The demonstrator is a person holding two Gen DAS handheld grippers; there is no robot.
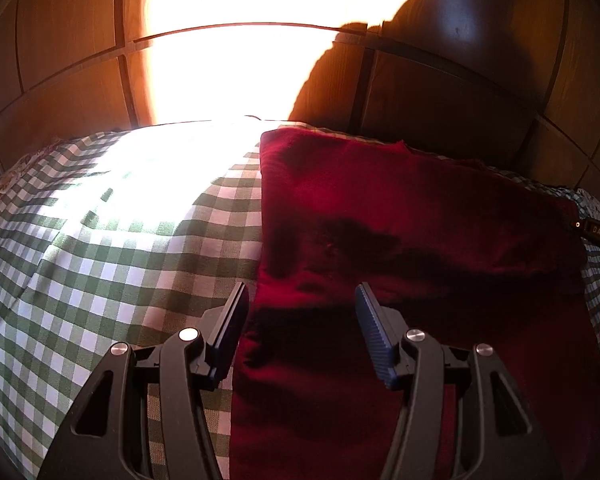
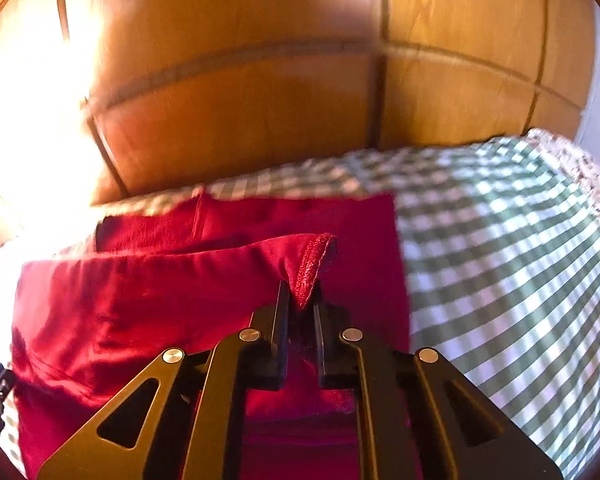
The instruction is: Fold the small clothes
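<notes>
A fold of the dark red knitted garment (image 2: pixel 148 292) is judged to be in hand: one hemmed corner has been pinched and raised so that it can be carried across the rest of the cloth. In the right wrist view the right gripper (image 2: pixel 302 300) is seen at lower centre with its jaws clamped on that ribbed corner, which stands up between the fingertips while the rest of the garment spreads to the left and upper centre over the green and white checked bedcover (image 2: pixel 520 260). In the left wrist view the left gripper (image 1: pixel 302 296) is held with its jaws apart and nothing between them; the garment's left edge runs down between and under the fingers (image 1: pixel 374 320), though contact cannot be told. The wooden panelled wall (image 1: pixel 68 40) fills the upper frame. For the next move, a matching grip by the open gripper is probably called for, so that both corners can be laid over evenly
</notes>
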